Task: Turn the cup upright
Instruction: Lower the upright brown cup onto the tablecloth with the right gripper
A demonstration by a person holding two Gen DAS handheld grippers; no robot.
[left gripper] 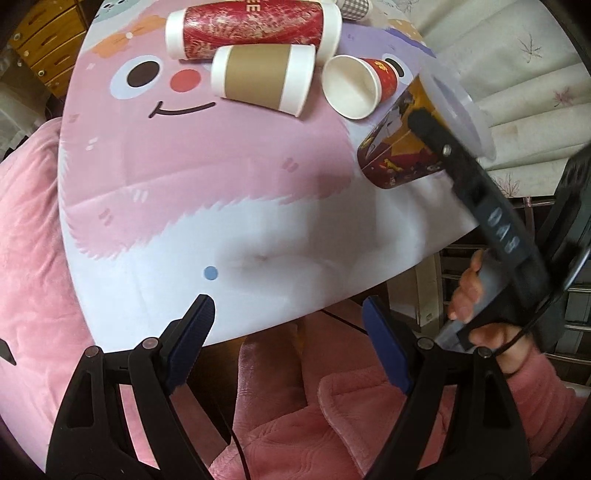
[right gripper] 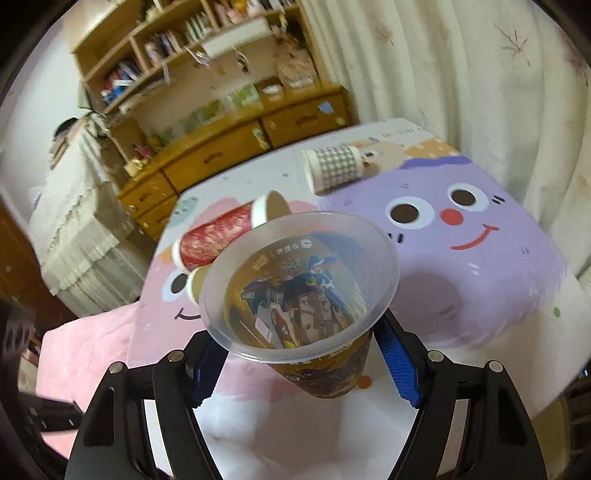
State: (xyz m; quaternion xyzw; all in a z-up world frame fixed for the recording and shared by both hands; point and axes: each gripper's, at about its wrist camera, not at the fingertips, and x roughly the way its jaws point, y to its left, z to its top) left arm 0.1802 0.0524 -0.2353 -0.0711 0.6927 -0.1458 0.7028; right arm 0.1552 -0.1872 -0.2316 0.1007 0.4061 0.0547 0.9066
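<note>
My right gripper [right gripper: 301, 354] is shut on a clear plastic cup with a printed cartoon sleeve [right gripper: 299, 291]. It holds the cup above the table, mouth tilted up toward the camera. In the left wrist view the same cup [left gripper: 413, 136] hangs tilted over the table's right side, with the right gripper's finger [left gripper: 461, 166] across it. My left gripper [left gripper: 288, 332] is open and empty over the table's near edge.
A round table with a cartoon cloth [left gripper: 229, 206] carries several paper cups on their sides: a red one [left gripper: 251, 27], a brown one [left gripper: 262, 79], a small red one [left gripper: 358, 85] and a checked one [right gripper: 334, 168]. Curtains [right gripper: 461, 74] hang behind.
</note>
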